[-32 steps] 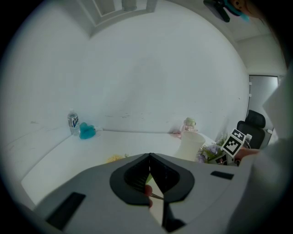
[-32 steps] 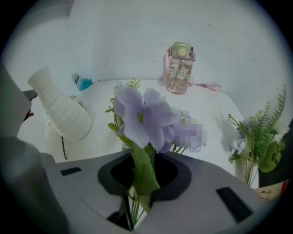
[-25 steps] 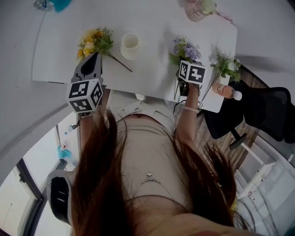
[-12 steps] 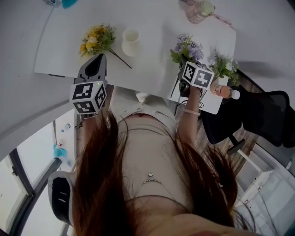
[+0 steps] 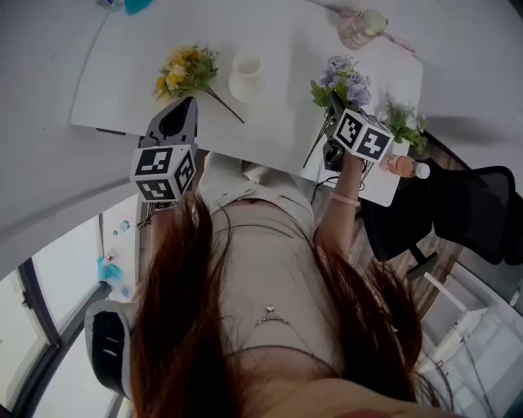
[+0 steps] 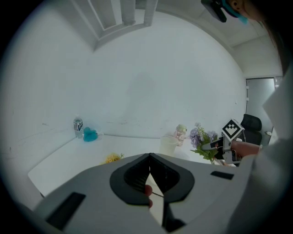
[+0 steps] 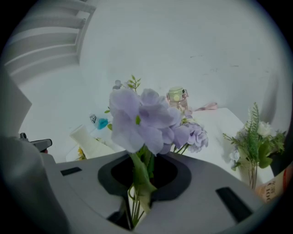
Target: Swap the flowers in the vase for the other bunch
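Observation:
My right gripper (image 5: 335,110) is shut on the stems of a purple flower bunch (image 5: 343,82) and holds it in the air over the right part of the white table (image 5: 278,122). The blooms (image 7: 146,119) fill the right gripper view, and the stems run down between the jaws. A cream vase (image 5: 245,77) stands mid-table with no flowers showing in it. To its left a yellow bunch (image 5: 186,69) lies flat. My left gripper (image 5: 185,104) hovers just near of the yellow bunch, shut and empty (image 6: 150,157).
A small vase of green and white sprigs (image 5: 404,122) and a bottle (image 5: 402,165) stand at the table's right end. A jar (image 5: 359,24) sits at the far right corner. A black office chair (image 5: 466,204) is beside the table. A water bottle (image 6: 78,125) stands far left.
My right gripper has risen with the purple bunch, lifting its stems higher off the table and tilting it. The left gripper has drifted slightly toward the table.

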Motion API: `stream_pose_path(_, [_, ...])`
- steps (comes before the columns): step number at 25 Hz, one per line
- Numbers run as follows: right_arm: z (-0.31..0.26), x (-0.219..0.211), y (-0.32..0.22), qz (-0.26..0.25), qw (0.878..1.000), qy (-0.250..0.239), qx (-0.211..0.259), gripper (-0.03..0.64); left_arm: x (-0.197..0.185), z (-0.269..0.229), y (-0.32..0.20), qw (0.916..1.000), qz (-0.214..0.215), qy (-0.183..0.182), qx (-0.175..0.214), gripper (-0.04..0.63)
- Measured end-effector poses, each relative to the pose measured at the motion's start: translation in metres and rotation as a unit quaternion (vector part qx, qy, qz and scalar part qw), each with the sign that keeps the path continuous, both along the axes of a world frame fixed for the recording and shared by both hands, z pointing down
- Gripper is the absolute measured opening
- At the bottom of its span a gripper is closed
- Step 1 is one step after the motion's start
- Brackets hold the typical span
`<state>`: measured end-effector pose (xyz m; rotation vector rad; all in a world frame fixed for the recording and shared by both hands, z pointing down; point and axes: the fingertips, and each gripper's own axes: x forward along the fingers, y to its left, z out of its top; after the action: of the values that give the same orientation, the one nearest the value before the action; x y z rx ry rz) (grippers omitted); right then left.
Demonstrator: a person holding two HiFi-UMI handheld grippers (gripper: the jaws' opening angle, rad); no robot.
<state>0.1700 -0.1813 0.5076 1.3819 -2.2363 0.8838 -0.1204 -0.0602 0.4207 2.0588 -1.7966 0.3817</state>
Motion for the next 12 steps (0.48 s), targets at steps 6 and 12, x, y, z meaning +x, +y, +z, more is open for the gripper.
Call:
stream_pose_path(6, [-0.011, -0.008, 0.000, 0.028, 0.999, -0.017, 0.007, 0.080, -0.009, -0.008, -0.015, 0.9995, 0.031, 0.000, 0.004, 0.003])
stream_pose_path(12, [-0.030, -0.015, 0.001, 0.054, 0.998, -0.022, 0.024, 0.080, -0.019, -0.014, -0.029, 0.9984, 0.056, 0.002, 0.007, 0.003])
